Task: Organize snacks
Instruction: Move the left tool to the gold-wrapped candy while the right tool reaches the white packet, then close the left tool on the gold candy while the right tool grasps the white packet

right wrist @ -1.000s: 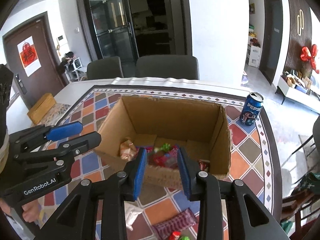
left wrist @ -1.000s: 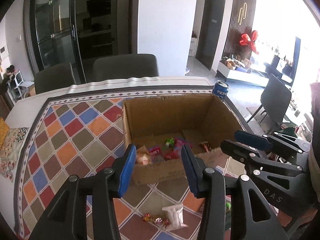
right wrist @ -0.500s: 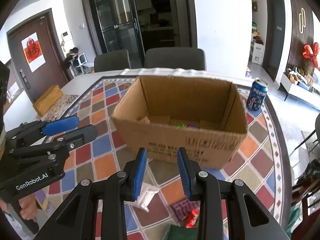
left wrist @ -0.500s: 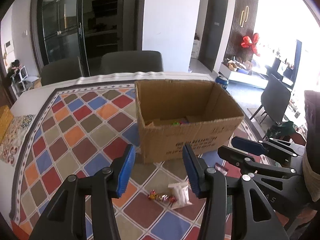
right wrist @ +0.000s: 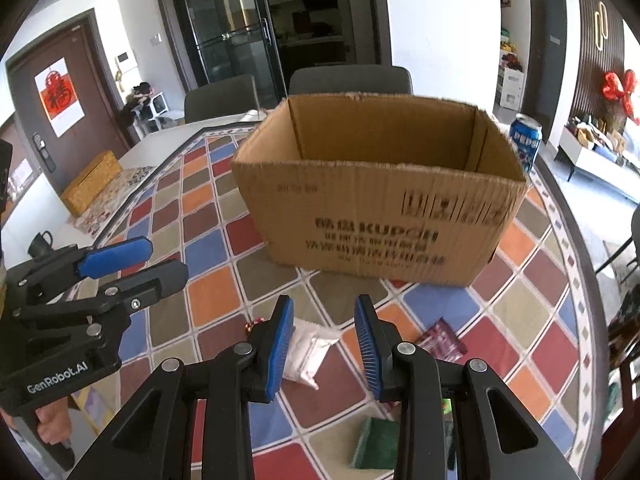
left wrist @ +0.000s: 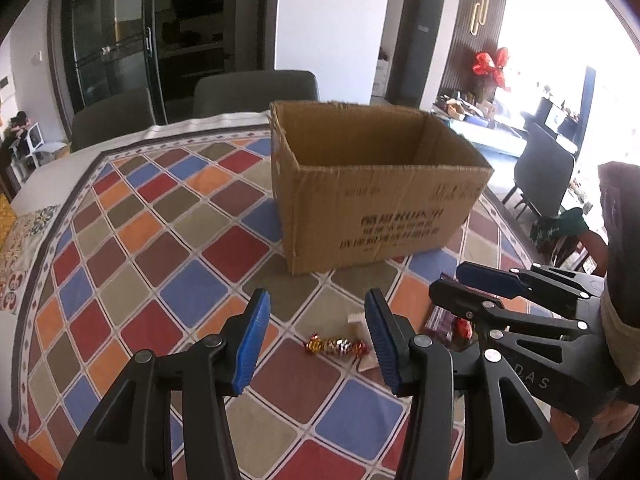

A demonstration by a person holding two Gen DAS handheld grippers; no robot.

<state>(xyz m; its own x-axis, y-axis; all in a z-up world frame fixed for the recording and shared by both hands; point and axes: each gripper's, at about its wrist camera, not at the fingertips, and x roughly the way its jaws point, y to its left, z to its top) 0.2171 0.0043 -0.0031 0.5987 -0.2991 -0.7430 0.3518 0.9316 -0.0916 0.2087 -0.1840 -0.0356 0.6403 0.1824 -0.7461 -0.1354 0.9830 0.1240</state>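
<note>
An open cardboard box (left wrist: 380, 200) (right wrist: 380, 208) stands on the chequered tablecloth (left wrist: 160, 240); its inside is hidden from here. In front of it lie loose snacks: a red-gold wrapped candy (left wrist: 336, 347), a white packet (right wrist: 312, 352), a maroon packet (right wrist: 438, 338) and a green packet (right wrist: 374, 444). My left gripper (left wrist: 316, 332) hovers open just above the candy, nothing between its fingers. Over the white packet, my right gripper (right wrist: 324, 336) has its jaws apart and holds nothing. Each gripper shows in the other's view: the right one (left wrist: 480, 284) and the left one (right wrist: 120, 264).
A blue Pepsi can (right wrist: 526, 140) stands behind the box's right corner. Grey chairs (left wrist: 256, 92) line the table's far side. A yellow box (right wrist: 92, 184) and a black mug (right wrist: 40, 242) sit at the left. The table's right edge drops to the floor.
Both grippers have sunk and pulled back from over the box. The snacks inside it have dropped out of sight, and the loose snacks on the cloth now lie right under the fingers.
</note>
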